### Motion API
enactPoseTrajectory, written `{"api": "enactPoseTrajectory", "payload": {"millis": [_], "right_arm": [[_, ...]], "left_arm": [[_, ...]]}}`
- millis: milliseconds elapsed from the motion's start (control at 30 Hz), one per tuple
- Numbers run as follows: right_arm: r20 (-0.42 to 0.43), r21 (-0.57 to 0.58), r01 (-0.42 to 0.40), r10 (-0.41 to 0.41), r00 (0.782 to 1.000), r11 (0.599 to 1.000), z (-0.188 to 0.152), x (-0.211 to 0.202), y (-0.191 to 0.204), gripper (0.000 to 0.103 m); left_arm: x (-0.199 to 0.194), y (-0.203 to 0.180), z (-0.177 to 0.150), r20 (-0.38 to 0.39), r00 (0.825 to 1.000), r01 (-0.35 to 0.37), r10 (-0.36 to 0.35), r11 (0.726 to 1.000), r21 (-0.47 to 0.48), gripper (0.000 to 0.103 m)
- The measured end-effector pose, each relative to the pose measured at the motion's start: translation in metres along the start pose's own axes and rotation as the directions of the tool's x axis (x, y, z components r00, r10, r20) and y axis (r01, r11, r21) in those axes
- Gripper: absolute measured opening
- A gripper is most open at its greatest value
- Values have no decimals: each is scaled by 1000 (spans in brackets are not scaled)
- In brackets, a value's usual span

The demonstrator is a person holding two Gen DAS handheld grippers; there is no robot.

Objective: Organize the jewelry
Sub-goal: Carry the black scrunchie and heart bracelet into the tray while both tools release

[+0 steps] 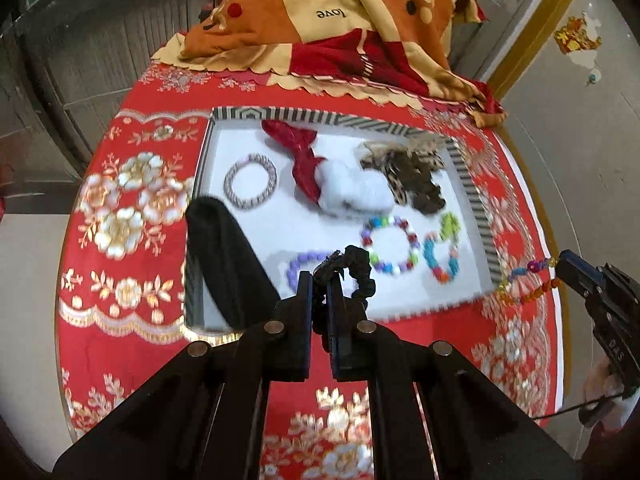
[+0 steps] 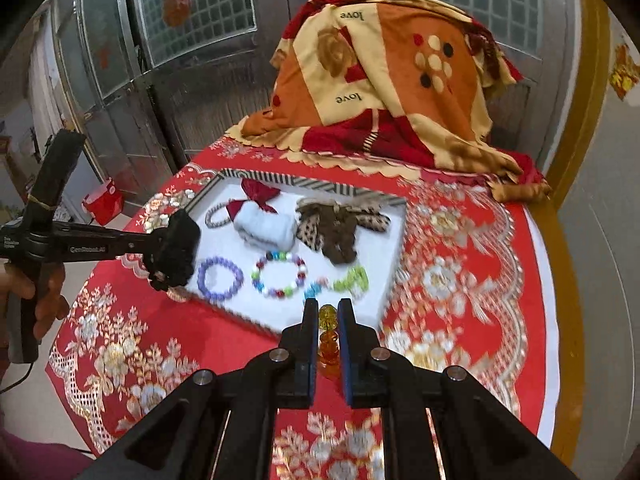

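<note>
A white tray [image 1: 224,152] with a striped rim lies on the red cloth. In it lie a grey bracelet [image 1: 250,181], a purple bead bracelet [image 2: 220,279], a multicolour bead bracelet [image 2: 280,275], a blue and green bracelet [image 1: 442,250], a red bow [image 1: 298,154], a white fluffy piece [image 1: 354,192] and leopard-print hair pieces [image 1: 412,172]. My left gripper [image 1: 320,280] is shut on a black scrunchie [image 1: 356,272] above the tray's near edge. My right gripper [image 2: 327,308] is shut on an amber and yellow bead bracelet [image 2: 328,338], which hangs beside the tray's right edge [image 1: 528,280].
A folded orange, red and cream blanket [image 2: 392,88] lies at the far end of the table. The red floral tablecloth [image 2: 460,280] covers the table. A black cylinder [image 1: 220,256] stands at the tray's near left. Metal doors stand behind.
</note>
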State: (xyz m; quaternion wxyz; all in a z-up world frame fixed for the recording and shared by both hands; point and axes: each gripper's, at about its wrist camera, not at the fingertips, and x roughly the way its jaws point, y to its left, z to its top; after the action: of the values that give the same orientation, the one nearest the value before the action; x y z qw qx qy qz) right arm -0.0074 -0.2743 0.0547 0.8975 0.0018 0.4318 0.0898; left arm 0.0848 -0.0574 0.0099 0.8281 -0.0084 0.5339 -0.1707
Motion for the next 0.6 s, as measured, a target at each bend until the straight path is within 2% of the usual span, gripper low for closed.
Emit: {"api": "enactPoseTrajectory", "payload": {"millis": [200, 433, 600], "right_arm": [[-17, -18, -46, 45, 999, 999, 20, 34, 6, 9], [-48, -16, -137, 136, 990, 990, 39, 75, 19, 9], [-77, -6, -143, 142, 987, 990, 45, 102, 8, 9]], "left_arm": [[26, 4, 22, -12, 999, -37, 37, 998, -47, 5], [51, 8, 39, -29, 997, -78, 76, 993, -85, 5], [63, 15, 44, -45, 994, -104, 100, 989, -108, 5]]}}
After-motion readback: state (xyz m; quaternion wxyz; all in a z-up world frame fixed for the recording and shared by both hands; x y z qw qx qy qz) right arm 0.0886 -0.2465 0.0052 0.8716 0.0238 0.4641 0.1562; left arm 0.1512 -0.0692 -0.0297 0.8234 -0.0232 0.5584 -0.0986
